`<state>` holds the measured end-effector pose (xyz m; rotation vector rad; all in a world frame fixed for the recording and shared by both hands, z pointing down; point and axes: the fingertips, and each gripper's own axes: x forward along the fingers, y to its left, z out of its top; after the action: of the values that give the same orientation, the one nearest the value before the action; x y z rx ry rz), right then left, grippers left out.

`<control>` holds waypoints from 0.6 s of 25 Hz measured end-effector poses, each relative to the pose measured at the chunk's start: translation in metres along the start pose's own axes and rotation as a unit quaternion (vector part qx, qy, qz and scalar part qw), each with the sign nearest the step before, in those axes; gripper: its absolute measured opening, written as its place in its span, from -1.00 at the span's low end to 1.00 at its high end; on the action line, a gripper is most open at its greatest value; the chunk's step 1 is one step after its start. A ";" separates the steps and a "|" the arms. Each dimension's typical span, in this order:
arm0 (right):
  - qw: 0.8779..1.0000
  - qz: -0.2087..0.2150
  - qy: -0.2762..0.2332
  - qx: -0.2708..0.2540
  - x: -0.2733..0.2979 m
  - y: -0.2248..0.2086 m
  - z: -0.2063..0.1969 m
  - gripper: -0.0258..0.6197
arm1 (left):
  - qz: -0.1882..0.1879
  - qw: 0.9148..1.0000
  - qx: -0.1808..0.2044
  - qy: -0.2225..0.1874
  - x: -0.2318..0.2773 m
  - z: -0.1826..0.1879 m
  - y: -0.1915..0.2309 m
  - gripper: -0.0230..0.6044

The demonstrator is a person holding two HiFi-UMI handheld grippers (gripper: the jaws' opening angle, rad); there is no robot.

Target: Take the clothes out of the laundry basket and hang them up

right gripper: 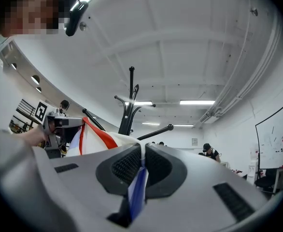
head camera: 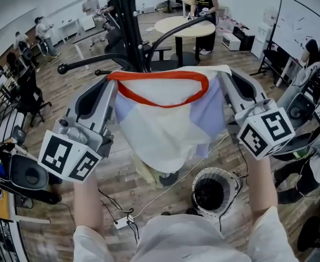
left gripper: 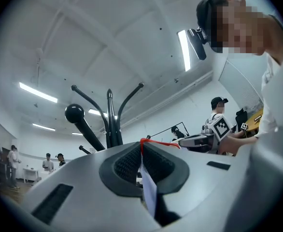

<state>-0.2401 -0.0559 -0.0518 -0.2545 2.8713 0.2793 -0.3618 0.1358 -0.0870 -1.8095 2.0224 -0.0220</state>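
A white and pale-blue garment [head camera: 165, 119] with a red neckline hangs spread between my two grippers, chest-high in the head view. The left gripper [head camera: 112, 86] is shut on its left shoulder; red trim and pale cloth [left gripper: 148, 190] show pinched in the left gripper view [left gripper: 142, 146]. The right gripper [head camera: 221, 78] is shut on the other shoulder, with blue cloth [right gripper: 137, 187] squeezed in the right gripper view [right gripper: 142, 149]. Just behind the garment stands the black coat rack [head camera: 130, 26], its arms reaching out to both sides. The white laundry basket [head camera: 214, 190] sits on the floor below right.
A yellowish cloth [head camera: 144, 171] hangs beneath the garment. Cables and a power strip [head camera: 122, 221] lie on the wooden floor. A round table [head camera: 184, 27] and a whiteboard [head camera: 299, 26] stand beyond; several people are around the room. Dark equipment [head camera: 18, 171] is at the left.
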 end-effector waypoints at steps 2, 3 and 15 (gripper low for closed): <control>1.000 0.009 -0.002 0.015 0.009 -0.009 0.004 -0.85 | 0.014 1.000 0.001 0.003 0.008 0.003 0.009 -0.84; 1.000 0.013 -0.004 0.022 0.012 -0.014 0.004 -0.85 | 0.021 1.000 0.000 0.005 0.011 0.001 0.013 -0.84; 0.997 0.038 0.031 0.054 0.063 -0.028 -0.035 -0.85 | 0.087 0.994 -0.044 0.042 0.021 -0.056 0.053 -0.84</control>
<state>-0.3022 -0.0994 -0.0389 -0.1375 2.9489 0.1308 -0.4313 0.1094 -0.0580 -1.7033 2.2664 0.0423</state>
